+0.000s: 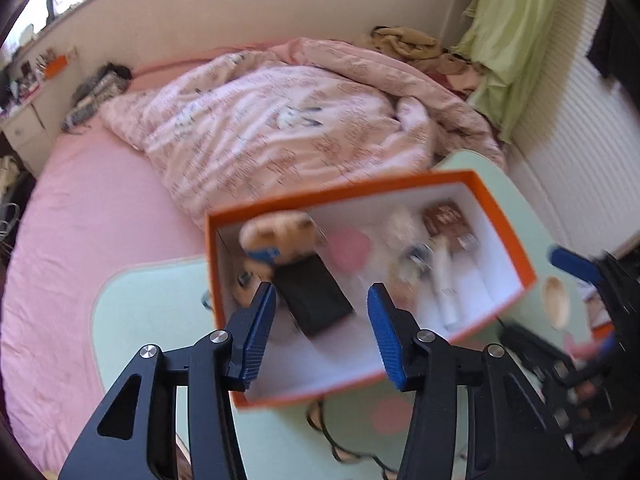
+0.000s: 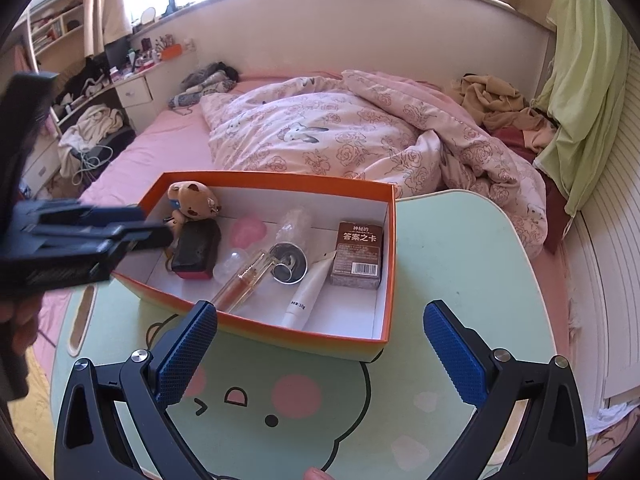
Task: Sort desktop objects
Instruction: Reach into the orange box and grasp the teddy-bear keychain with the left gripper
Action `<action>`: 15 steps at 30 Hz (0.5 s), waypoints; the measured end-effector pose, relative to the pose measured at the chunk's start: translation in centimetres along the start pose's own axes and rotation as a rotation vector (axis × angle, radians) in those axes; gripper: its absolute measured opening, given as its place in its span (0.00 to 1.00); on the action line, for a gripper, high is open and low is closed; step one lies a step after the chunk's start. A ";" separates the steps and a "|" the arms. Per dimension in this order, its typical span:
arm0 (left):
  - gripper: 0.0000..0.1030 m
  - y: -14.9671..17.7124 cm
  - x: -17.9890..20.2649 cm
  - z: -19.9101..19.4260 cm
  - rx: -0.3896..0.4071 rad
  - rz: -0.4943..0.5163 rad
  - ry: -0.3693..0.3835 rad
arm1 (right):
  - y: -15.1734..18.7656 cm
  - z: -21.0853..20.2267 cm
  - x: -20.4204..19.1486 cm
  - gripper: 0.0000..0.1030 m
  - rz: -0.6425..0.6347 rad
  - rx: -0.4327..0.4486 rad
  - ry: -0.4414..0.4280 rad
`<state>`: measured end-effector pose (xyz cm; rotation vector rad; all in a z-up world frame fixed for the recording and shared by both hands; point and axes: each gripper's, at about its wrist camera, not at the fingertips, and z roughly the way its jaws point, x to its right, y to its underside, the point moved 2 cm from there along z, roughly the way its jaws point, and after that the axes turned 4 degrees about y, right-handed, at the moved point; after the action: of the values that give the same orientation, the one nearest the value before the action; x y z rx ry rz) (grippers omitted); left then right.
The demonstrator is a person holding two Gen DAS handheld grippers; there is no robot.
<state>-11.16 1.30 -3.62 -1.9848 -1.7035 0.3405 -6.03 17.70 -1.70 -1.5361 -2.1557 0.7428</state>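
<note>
An orange box [image 2: 280, 178] with a white inside stands on the green cartoon table [image 2: 440, 248]. In it lie a teddy bear charm [image 2: 192, 200], a black case [image 2: 198, 252], a pink heart [image 2: 248, 230], a glass vial [image 2: 244, 280], a metal cup [image 2: 288, 268], a white tube [image 2: 304, 300] and a brown card pack [image 2: 358, 256]. My left gripper [image 1: 322, 300] hovers open over the box's [image 1: 360, 186] left half, just above the black case [image 1: 316, 300], holding nothing; from the right wrist it [image 2: 154, 226] reaches in beside the bear. My right gripper [image 2: 320, 312] stands wide open and empty before the box's near wall.
Behind the table lies a bed with a rumpled pink quilt [image 2: 340, 132]. A green cloth [image 2: 580, 100] and a white slatted wall [image 2: 608, 280] close the right side. A cluttered desk [image 2: 132, 80] stands far left. A person's hand [image 2: 16, 320] holds the left gripper.
</note>
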 end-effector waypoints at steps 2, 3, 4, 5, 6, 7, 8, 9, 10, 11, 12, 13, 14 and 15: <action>0.48 -0.9 -0.2 0.6 0.025 0.009 -0.048 | 0.0 -0.1 0.2 1.00 0.006 0.001 -0.009; 0.48 -1.3 -0.4 1.1 0.025 0.006 -0.062 | 0.0 -0.1 0.4 1.00 0.009 0.002 -0.012; 0.49 -1.6 -0.7 1.7 0.014 -0.003 -0.067 | 0.0 -0.1 0.5 1.00 0.012 0.003 -0.016; 0.52 -1.9 -1.0 2.2 0.001 -0.014 -0.066 | 0.0 0.0 0.5 1.00 0.014 0.003 -0.020; 0.55 -2.1 -1.2 2.8 -0.015 -0.032 -0.055 | 0.0 0.0 0.6 1.00 0.016 0.004 -0.024; 0.60 -2.2 -1.4 3.4 -0.030 -0.052 -0.045 | 0.0 0.0 0.7 1.00 0.018 0.003 -0.028; 0.61 -2.4 -1.5 3.9 -0.036 -0.064 -0.044 | 0.1 0.1 0.8 1.00 0.021 0.003 -0.032; 0.61 -2.4 -1.5 4.1 -0.038 -0.064 -0.049 | 0.1 0.1 0.8 1.00 0.024 0.003 -0.037; 0.61 -2.5 -1.3 4.4 -0.037 -0.053 -0.063 | 0.1 0.2 0.9 1.00 0.026 0.002 -0.041; 0.61 -2.6 -1.1 4.7 -0.032 -0.040 -0.083 | 0.1 0.2 0.9 1.00 0.028 0.002 -0.045; 0.61 -2.6 -0.9 5.0 -0.033 -0.031 -0.095 | 0.1 0.3 1.0 1.00 0.030 0.002 -0.048; 0.61 -2.6 -0.8 5.4 -0.041 -0.025 -0.102 | 0.1 0.3 1.0 1.00 0.031 0.001 -0.049; 0.52 -2.6 -0.7 5.8 -0.051 -0.021 -0.102 | 0.1 0.3 1.1 1.00 0.033 0.001 -0.051; 0.47 -2.4 -0.7 6.2 -0.060 -0.018 -0.094 | 0.1 0.3 1.2 1.00 0.035 0.000 -0.052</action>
<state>-16.41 2.17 -7.67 -2.0237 -1.8082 0.3868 -6.51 18.78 -2.03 -1.5748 -2.1709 0.8032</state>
